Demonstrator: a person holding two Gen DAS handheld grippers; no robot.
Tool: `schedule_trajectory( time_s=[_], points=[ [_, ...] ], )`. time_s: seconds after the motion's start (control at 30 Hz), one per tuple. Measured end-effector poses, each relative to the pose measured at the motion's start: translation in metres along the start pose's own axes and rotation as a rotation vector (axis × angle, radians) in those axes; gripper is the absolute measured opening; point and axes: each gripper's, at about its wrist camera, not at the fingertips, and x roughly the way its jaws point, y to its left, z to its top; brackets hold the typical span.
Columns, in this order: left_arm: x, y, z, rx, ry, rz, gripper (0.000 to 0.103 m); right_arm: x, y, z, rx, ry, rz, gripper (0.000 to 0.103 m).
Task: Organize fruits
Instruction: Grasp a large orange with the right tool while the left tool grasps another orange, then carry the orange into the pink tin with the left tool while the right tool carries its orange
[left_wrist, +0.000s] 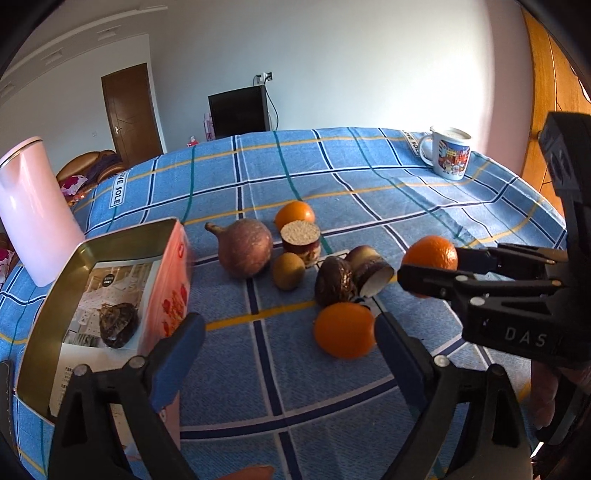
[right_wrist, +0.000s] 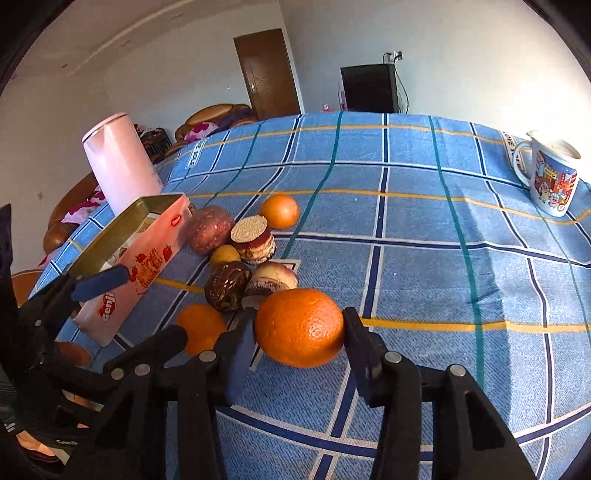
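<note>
My right gripper (right_wrist: 299, 318) is shut on an orange (right_wrist: 300, 328), one pad against each side; in the left wrist view the same orange (left_wrist: 430, 257) hangs above the cloth. My left gripper (left_wrist: 288, 322) stands open and holds nothing. A second orange (left_wrist: 345, 330) lies by its right finger. Behind sit a dark brown fruit (left_wrist: 334, 281), a small yellow-green fruit (left_wrist: 288, 270), a big reddish-brown fruit (left_wrist: 243, 246), two cut purple pieces and a third orange (left_wrist: 295, 214). The open pink tin (left_wrist: 173, 280) at left holds one dark fruit (left_wrist: 118, 325).
A blue plaid cloth (left_wrist: 332, 177) covers the table. A pink jug (left_wrist: 33, 210) stands behind the tin at far left. A printed mug (left_wrist: 448, 153) sits at the far right corner. The table's right half holds only the mug.
</note>
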Motion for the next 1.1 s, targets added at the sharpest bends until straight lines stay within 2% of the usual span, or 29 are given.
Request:
schedule_trajectory(
  time_s=[0.03, 0.13, 0.2, 0.3, 0.33, 0.37, 0.5, 0.93, 1.1],
  points=[
    [0.002, -0.002, 0.001, 0.003, 0.006, -0.004, 0.093, -0.004, -0.001, 0.000, 0.005, -0.022, -0.006, 0.048],
    [0.010, -0.009, 0.003, 0.010, 0.046, -0.053, 0.080, -0.014, -0.004, 0.000, 0.023, -0.074, -0.022, 0.048],
    [0.016, -0.013, 0.003, 0.008, 0.076, -0.079, 0.078, -0.017, -0.005, 0.001, 0.029, -0.090, -0.027, 0.048],
    [0.027, -0.015, 0.004, -0.007, 0.129, -0.121, 0.062, -0.018, -0.005, 0.002, 0.032, -0.097, -0.035, 0.048],
    [0.030, -0.016, 0.003, -0.011, 0.149, -0.128, 0.048, -0.019, -0.005, 0.002, 0.030, -0.100, -0.033, 0.048],
    [0.030, -0.016, 0.003, -0.012, 0.148, -0.130, 0.043, -0.019, -0.005, 0.003, 0.027, -0.102, -0.032, 0.048],
    [0.026, -0.022, 0.001, -0.001, 0.129, -0.124, 0.043, -0.020, -0.003, 0.002, 0.019, -0.113, -0.029, 0.048],
    [-0.004, -0.019, -0.001, 0.006, -0.047, -0.031, 0.043, -0.041, 0.008, -0.003, -0.034, -0.226, -0.031, 0.048],
    [-0.008, -0.016, -0.003, -0.005, -0.068, -0.032, 0.043, -0.048, 0.012, -0.005, -0.051, -0.269, -0.041, 0.048]
  ],
)
